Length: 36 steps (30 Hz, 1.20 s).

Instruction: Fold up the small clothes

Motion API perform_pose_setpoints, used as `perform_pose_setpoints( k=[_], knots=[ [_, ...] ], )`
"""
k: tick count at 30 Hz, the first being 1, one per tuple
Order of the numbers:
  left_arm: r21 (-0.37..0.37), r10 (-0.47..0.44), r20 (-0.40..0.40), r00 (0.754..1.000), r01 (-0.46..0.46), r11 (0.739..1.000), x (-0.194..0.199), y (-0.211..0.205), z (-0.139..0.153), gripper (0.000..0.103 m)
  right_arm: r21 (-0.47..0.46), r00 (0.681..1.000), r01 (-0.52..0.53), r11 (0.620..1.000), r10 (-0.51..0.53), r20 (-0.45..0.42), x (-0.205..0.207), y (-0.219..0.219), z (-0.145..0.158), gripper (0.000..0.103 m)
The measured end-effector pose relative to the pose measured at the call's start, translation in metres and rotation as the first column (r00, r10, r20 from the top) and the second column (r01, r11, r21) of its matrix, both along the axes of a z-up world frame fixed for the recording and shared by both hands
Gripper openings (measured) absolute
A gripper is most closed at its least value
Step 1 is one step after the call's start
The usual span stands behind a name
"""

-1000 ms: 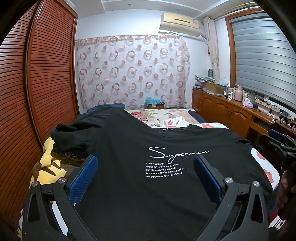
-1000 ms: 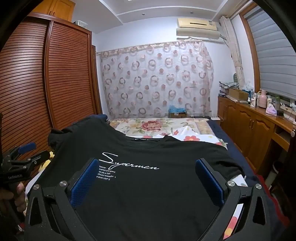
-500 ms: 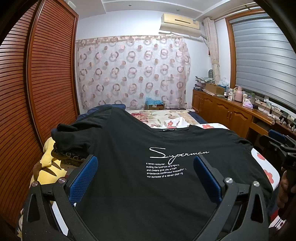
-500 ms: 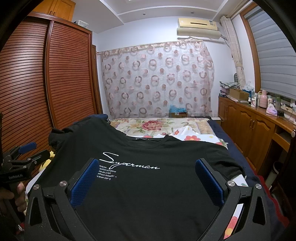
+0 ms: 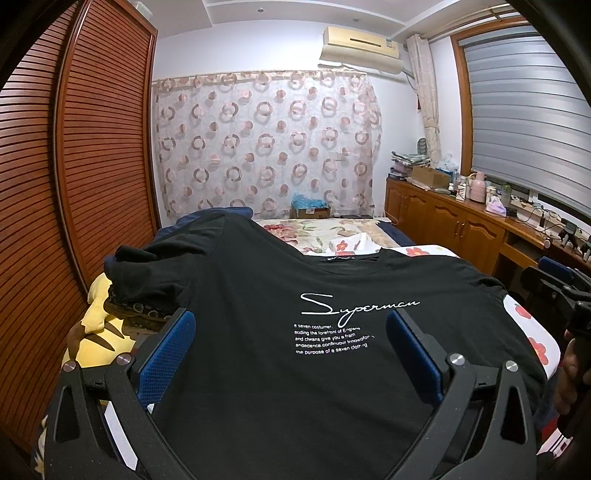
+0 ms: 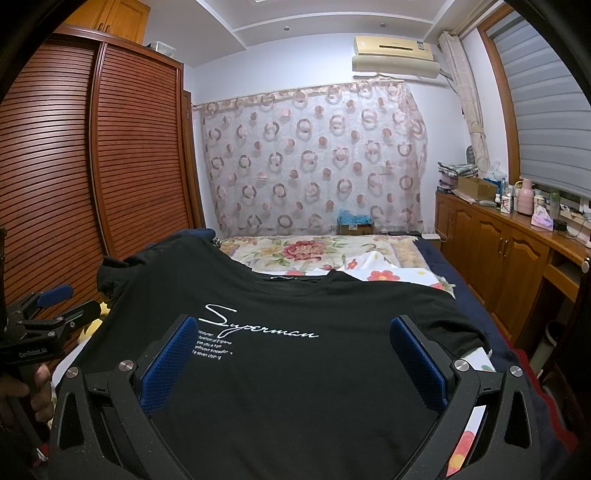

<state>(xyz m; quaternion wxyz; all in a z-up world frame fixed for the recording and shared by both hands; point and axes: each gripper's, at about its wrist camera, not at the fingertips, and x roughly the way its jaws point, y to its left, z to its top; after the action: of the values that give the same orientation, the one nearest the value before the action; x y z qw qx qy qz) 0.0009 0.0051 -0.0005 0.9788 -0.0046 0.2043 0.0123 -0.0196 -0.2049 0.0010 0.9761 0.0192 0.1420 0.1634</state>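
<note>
A black T-shirt [image 5: 266, 332] lies spread across the frame's centre and bottom, on the floral bed [image 6: 317, 254]. The left gripper [image 5: 291, 347] and right gripper [image 6: 291, 350] both stand wide apart above it, gripping nothing

Both views are evenly lit by soft indoor light from above; the white ceiling [image 5: 295, 22] and far wall are the brightest areas. The black T-shirt [image 5: 295, 369] reads as a flat dark mass with little fold detail, though its white print stays sharp. Fisheye distortion bows the wardrobe doors [image 6: 74, 166] and blackens the corners. No motion blur shows.
</note>
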Motion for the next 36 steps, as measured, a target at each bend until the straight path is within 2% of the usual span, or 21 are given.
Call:
perform_pose_setpoints(
  k=[36],
  knots=[
    [0.004,0.003,0.0,1.0,-0.003,1.0,0.0006,0.0004,0.0007,0.103,0.012,1.0,0.003,1.0,-0.003,0.0,0.001,0.0,0.002,0.103]
  ],
)
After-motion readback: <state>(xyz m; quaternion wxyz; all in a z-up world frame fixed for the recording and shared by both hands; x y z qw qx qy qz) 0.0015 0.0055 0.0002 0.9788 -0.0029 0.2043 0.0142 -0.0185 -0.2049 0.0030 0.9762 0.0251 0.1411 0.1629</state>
